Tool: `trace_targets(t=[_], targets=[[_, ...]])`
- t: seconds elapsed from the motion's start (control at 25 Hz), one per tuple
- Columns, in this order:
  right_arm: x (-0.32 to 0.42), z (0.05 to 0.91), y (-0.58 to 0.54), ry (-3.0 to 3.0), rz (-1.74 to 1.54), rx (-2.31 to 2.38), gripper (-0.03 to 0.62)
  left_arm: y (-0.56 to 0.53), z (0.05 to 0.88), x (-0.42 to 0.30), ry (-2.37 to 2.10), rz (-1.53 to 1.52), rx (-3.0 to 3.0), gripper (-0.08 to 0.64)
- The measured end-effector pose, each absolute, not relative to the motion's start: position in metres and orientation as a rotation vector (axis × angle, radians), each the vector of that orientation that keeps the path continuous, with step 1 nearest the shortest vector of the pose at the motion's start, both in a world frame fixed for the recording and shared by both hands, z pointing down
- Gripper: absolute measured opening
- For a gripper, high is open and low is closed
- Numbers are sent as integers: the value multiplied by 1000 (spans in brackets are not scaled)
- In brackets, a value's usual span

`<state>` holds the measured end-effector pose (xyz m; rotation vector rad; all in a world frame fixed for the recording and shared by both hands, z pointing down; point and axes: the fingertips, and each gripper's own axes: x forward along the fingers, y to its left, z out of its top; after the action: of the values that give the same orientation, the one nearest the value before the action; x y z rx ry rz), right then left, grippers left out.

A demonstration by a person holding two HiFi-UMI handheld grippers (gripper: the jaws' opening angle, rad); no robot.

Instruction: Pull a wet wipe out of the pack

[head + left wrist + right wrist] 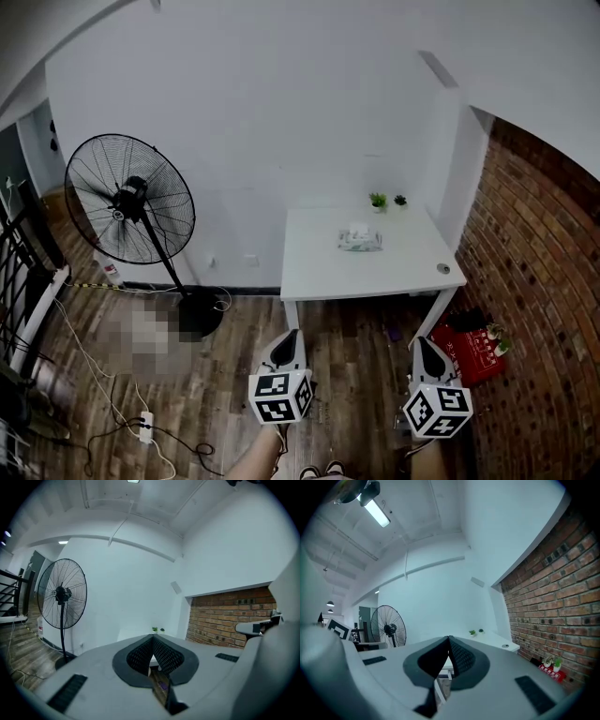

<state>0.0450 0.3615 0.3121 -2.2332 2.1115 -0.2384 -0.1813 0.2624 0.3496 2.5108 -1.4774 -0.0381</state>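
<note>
The wet wipe pack (360,239) lies flat on the white surface (319,272), toward its back edge and just in front of two small potted plants (387,201), with its long axis running left to right across the head view. Something pale sits on its top, too small to say whether it is a lid or a wipe end. Both grippers are well apart from it, held low over the wooden floor (356,366) on the near side of the surface. The left gripper (289,337) is clenched, its jaws meeting at the tips with nothing between them, as its own view shows. The right gripper (424,343) is the same, jaws pressed together and empty. The pack lies straight ahead and roughly between the two, so neither gripper is clearly the nearer; the right one stands a touch more in line with it and on the side of the brick wall (534,281). The task looks not yet begun: the next move calls for closing the gap to the surface and parting the jaws. One gripper would likely steady the pack across its long axis while the other picks at the top.
</note>
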Motion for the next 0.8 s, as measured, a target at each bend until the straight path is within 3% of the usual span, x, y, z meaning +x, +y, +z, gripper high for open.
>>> trace_targets(t=[0.8], targets=[[55,314,364,2122,-230,-2254,81,267,362,-180,-1509,-13,2475,0]])
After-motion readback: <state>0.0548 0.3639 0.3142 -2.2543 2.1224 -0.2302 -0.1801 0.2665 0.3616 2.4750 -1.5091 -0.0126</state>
